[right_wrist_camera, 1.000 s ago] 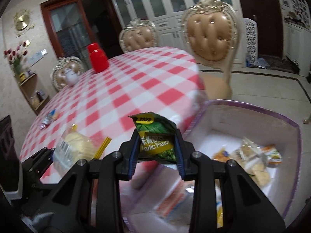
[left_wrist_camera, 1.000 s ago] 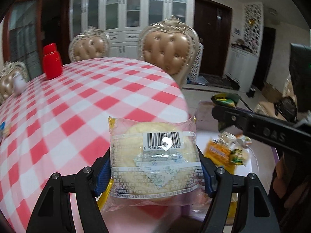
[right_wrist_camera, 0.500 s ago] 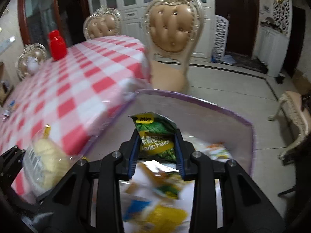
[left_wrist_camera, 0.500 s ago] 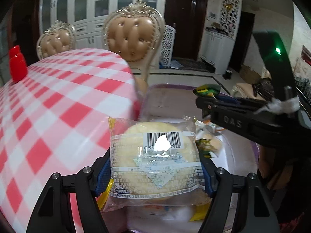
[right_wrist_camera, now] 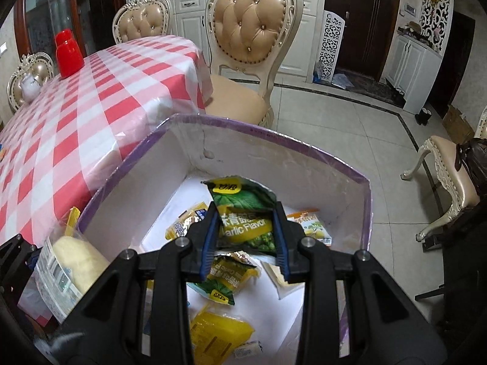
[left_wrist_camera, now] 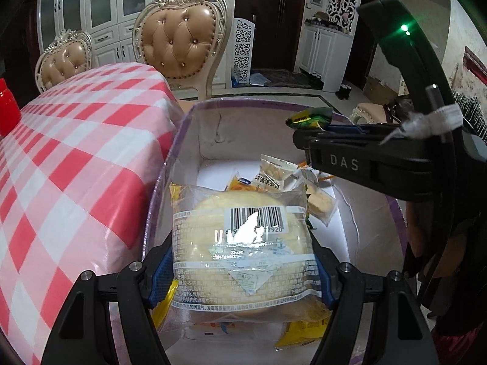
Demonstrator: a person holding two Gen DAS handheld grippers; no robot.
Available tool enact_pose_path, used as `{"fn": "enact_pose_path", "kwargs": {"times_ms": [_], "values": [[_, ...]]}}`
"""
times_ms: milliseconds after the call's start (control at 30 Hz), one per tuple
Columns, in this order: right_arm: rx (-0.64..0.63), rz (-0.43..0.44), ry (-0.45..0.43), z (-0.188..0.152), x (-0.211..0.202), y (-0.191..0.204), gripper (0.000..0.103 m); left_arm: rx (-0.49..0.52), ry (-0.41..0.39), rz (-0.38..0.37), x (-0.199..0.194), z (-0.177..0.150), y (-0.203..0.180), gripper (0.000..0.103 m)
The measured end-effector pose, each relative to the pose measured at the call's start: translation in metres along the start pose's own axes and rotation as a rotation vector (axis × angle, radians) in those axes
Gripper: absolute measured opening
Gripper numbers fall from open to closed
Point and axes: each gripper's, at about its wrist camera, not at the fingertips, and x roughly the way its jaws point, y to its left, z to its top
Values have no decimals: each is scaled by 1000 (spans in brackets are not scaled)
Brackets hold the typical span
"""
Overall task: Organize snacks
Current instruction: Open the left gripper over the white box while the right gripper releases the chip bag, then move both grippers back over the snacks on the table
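Left gripper (left_wrist_camera: 242, 261) pinching clear-wrapped bun packet (left_wrist_camera: 243, 243) between jaws, hanging over near end of purple-rimmed box (left_wrist_camera: 243, 103); right gripper (right_wrist_camera: 245, 234) clamping green pea packet (right_wrist_camera: 243, 216) marked "Garlic Flavor" between jaws, hovering above box interior; assorted snack packets (right_wrist_camera: 222, 276) lying loose on white box floor; box sitting just right of red-and-white checked surface (right_wrist_camera: 91, 97); red container (right_wrist_camera: 68, 53) standing at far left of surface; tufted chair (right_wrist_camera: 252, 30) standing beyond box.

A red-and-white checked table (right_wrist_camera: 100, 91) carries a red container (right_wrist_camera: 68, 53) at its far side.
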Motion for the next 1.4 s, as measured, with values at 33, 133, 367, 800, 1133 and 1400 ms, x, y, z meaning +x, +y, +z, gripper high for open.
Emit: {"fn": "enact_pose_path", "kwargs": {"times_ms": [33,133,367,800,1133,1400], "values": [[-2,-7,10,0,1,0,41,-7,2,-14,0,-1,0,76],[21,-22,11,1,-1,-1,62,-16,12,-31,-2,-1,2,77],[14,12,-70,10,-25,24,72,-69,-141,87,-43,1,26,80],[-120,178,-155,17,-59,145,76,-250,-265,333,-120,-32,135,82],[-332,623,-204,25,-70,345,83,-662,-267,630,-203,-121,337,83],[-419,757,-113,46,-8,504,84,-1187,-282,887,-263,-207,528,83]]}}
